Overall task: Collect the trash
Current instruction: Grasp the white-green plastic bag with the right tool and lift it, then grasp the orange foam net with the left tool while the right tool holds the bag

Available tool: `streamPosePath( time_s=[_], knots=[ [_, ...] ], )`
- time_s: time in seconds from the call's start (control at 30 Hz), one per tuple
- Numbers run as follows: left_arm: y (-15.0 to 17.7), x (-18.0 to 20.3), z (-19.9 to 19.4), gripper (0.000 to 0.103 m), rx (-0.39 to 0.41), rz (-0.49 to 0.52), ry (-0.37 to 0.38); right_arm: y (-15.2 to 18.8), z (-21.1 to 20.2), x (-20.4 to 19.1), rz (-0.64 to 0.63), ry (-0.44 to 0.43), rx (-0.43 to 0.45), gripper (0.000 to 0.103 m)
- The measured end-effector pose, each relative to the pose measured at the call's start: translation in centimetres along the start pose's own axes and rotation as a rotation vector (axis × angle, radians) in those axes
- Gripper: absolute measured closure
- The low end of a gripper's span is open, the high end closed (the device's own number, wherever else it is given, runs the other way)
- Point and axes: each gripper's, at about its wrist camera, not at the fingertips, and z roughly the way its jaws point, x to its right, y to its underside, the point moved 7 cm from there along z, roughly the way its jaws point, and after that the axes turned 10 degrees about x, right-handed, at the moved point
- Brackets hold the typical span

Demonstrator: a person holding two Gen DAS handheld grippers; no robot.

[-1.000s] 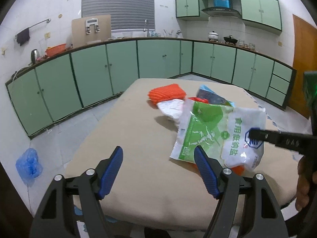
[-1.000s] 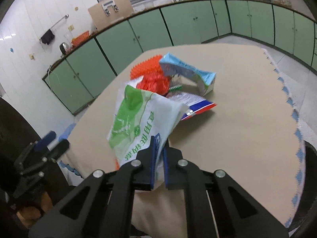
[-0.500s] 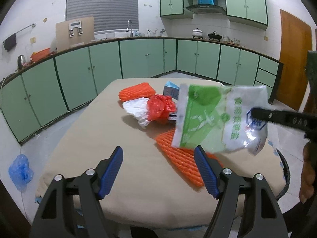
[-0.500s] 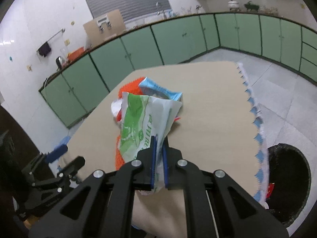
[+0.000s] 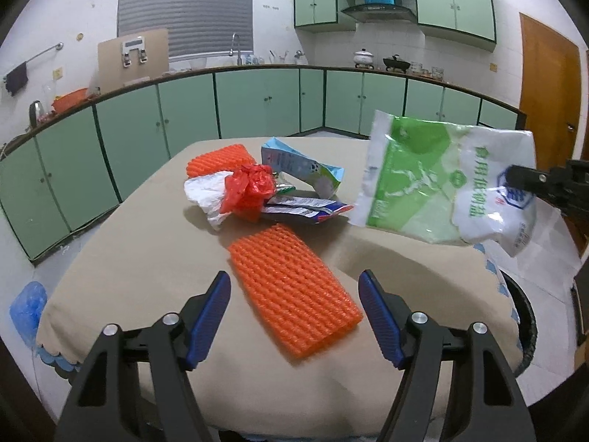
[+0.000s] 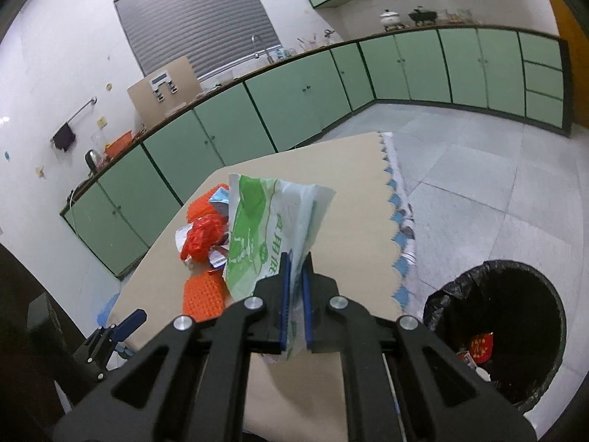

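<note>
Green cabinets (image 5: 191, 118) wrap round the whole kitchen, and the bench (image 5: 147, 258) in the middle has a plain tan cloth over it with trash piled on it.

Going left to right: the left gripper (image 5: 294, 316) hangs low over the near edge of the bench, jaws spread wide with nothing in them, and the near orange foam net (image 5: 294, 291) lies flat right in front of them. Behind that there's a little heap: a second orange net (image 5: 219, 159), a white bag (image 5: 206, 195), a crumpled red bag (image 5: 250, 191), a squashed milk carton (image 5: 302, 169) and a flat foil wrapper (image 5: 309, 211), all touching or overlapping.

Further right, the right gripper (image 6: 294, 294) has its jaws pinched tight on one end of the green and white salt bag (image 5: 423, 176), which hangs in the air past the bench edge, clear of the cloth.

For this step I'd say carry it fully over the black-lined bin (image 6: 552, 302) on the floor to the right before letting go. The bag is limp and light, so it could drift or catch the rim if dropped from off-centre.

That bin is the only container here: mostly dark inside, with a red wrapper (image 6: 482, 346) and some pale scraps at the bottom.
</note>
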Motion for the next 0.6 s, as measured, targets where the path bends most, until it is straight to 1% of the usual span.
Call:
streamPosePath(
  time_s=[0.1, 0.27, 0.43, 0.6],
  knots=[
    [0.3, 0.5, 0.4, 0.033, -0.008, -0.003, -0.005, 0.4, -0.4, 2.0, 0.035, 0.018, 0.000, 0.098],
    [1.1, 1.6, 0.9, 0.033, -0.029, 0.027, -0.008, 1.7, -1.2, 4.4, 0.085, 0.034, -0.004, 0.098],
    [1.8, 2.2, 1.3, 0.033, -0.044, 0.043, -0.013, 3.6, -1.5, 5.8, 0.106, 0.044, -0.032, 0.098],
    [2.0, 2.7, 1.4, 0.034, -0.049, 0.053, -0.005, 3.9, -1.9, 6.1, 0.111, 0.046, -0.031, 0.098]
  ],
)
